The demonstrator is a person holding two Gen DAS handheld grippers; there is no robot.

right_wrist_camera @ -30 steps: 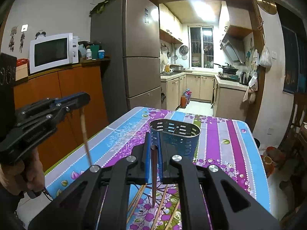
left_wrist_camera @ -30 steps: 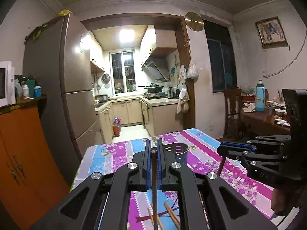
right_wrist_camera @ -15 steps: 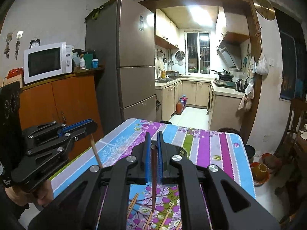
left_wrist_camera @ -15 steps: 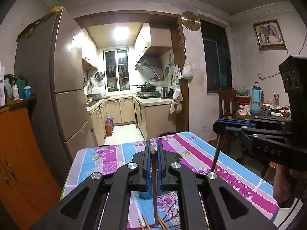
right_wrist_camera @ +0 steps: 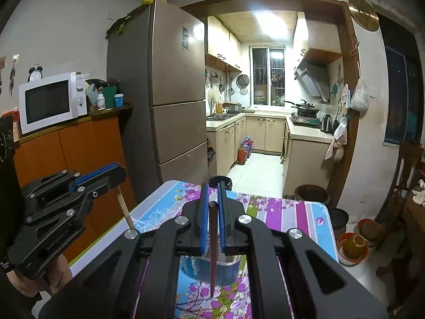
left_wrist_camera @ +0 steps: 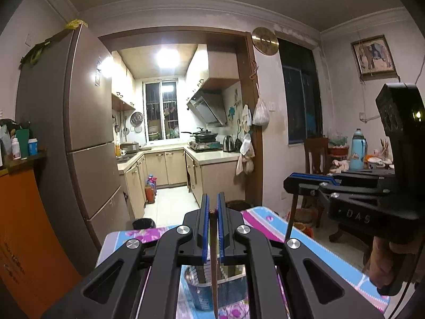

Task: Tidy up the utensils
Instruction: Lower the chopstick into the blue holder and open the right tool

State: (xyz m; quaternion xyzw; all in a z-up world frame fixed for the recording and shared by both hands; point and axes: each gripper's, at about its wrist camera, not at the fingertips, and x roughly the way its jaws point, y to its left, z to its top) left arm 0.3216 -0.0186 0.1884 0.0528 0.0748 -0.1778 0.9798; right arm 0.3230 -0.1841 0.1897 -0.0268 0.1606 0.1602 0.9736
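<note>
Chopstick [left_wrist_camera: 213, 265] clamped, left gripper [left_wrist_camera: 212, 212] | holder [left_wrist_camera: 196, 289] below | table [left_wrist_camera: 268, 220] edge ahead

I see the bench [right_wrist_camera: 281, 212] covered by a floral cloth striped in blue, purple and pink. A perforated metal utensil holder [right_wrist_camera: 228, 268] stands upright on it, well inside the far edge. Just on my side of the holder, loose wooden chopsticks [right_wrist_camera: 198, 312] lie flat on the cloth; how many I cannot tell.
</note>
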